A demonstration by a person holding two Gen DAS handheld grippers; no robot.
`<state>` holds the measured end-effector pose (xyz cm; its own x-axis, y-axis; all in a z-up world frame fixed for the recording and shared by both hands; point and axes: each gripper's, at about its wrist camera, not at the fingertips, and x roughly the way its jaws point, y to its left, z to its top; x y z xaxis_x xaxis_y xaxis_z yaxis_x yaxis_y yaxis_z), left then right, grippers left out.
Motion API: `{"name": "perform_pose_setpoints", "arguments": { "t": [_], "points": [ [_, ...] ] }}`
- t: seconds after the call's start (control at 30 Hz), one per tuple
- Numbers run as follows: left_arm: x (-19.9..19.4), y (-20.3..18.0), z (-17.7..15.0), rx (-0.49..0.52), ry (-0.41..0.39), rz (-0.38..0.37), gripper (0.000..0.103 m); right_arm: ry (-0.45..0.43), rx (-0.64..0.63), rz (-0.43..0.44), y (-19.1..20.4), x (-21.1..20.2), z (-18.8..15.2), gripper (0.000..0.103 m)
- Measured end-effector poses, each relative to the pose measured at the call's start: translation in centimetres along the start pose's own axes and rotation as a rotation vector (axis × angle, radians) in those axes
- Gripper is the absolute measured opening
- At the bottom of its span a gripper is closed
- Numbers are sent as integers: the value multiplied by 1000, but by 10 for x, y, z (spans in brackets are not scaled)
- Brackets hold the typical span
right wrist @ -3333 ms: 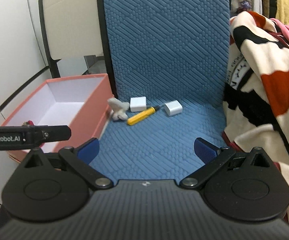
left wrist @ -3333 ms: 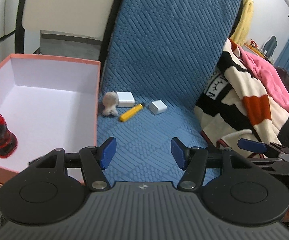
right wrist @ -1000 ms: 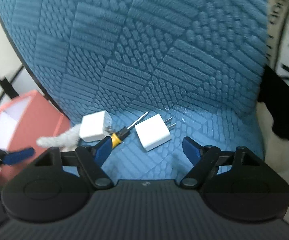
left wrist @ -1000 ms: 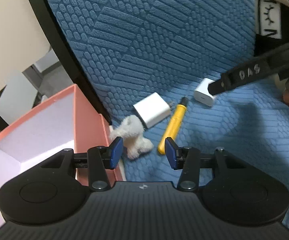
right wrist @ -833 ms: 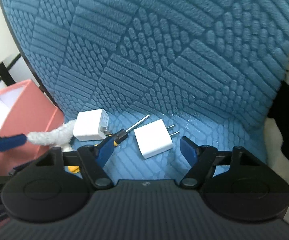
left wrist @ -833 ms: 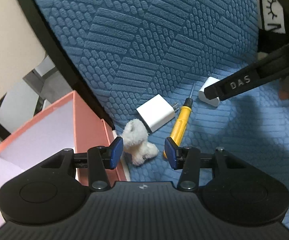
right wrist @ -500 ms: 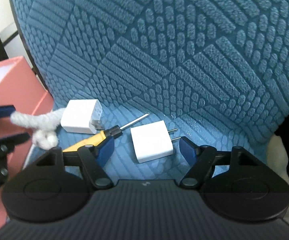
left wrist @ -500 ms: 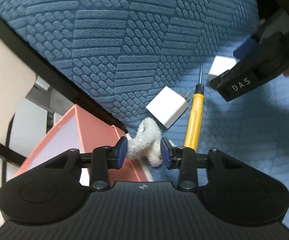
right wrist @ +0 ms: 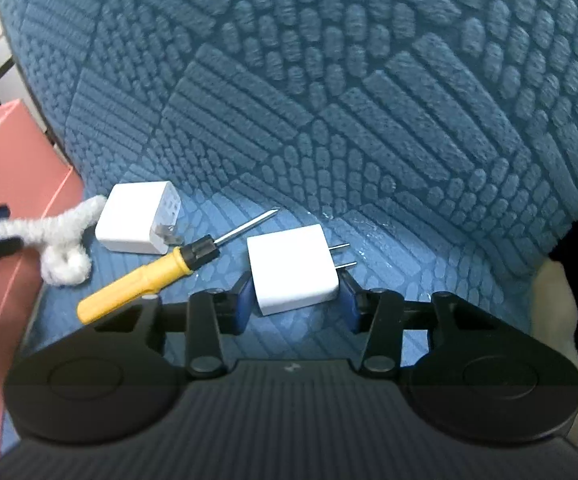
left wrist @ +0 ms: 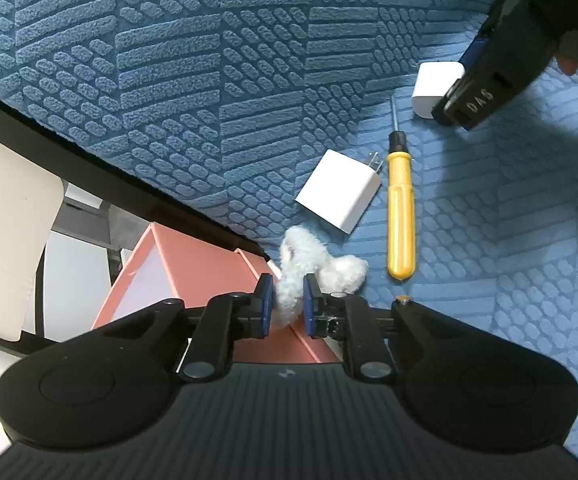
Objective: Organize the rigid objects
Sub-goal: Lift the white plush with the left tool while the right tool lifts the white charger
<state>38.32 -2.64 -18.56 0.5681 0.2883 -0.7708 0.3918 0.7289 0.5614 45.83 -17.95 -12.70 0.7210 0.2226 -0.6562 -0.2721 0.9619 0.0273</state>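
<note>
On the blue textured chair seat lie a fuzzy white scrunchie [left wrist: 317, 260], a white charger plug [left wrist: 339, 190], a yellow-handled screwdriver [left wrist: 400, 220] and a second white charger plug [right wrist: 292, 270]. My left gripper [left wrist: 285, 310] is shut on one end of the fuzzy scrunchie, right by the pink box corner. My right gripper [right wrist: 295, 302] has its blue pads on both sides of the second plug, closed onto it on the seat. The scrunchie [right wrist: 59, 236], first plug [right wrist: 137, 218] and screwdriver [right wrist: 149, 274] also show in the right wrist view.
An open pink cardboard box [left wrist: 193, 264] with a white inside stands against the seat's left edge. The blue chair back [right wrist: 329, 80] rises just behind the objects. A black-and-cream blanket [right wrist: 561, 300] lies at the right.
Both grippers moved in and down toward the objects. The left jaws closed on the scrunchie and pulled its end up. The right jaws narrowed around the second plug.
</note>
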Motion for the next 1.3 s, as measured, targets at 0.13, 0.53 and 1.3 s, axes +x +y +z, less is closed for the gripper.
{"name": "perform_pose_setpoints", "arguments": {
  "t": [0.13, 0.53, 1.3],
  "points": [
    [-11, 4, 0, -63, -17, -41, 13, 8, 47, 17, -12, -4, 2, 47],
    [-69, -5, -24, -403, -119, -189, 12, 43, 91, 16, -13, -39, -24, 47],
    [-116, -76, -116, -810, -190, -378, 12, 76, 139, -112, 37, -108, -100, 47]
  ]
}}
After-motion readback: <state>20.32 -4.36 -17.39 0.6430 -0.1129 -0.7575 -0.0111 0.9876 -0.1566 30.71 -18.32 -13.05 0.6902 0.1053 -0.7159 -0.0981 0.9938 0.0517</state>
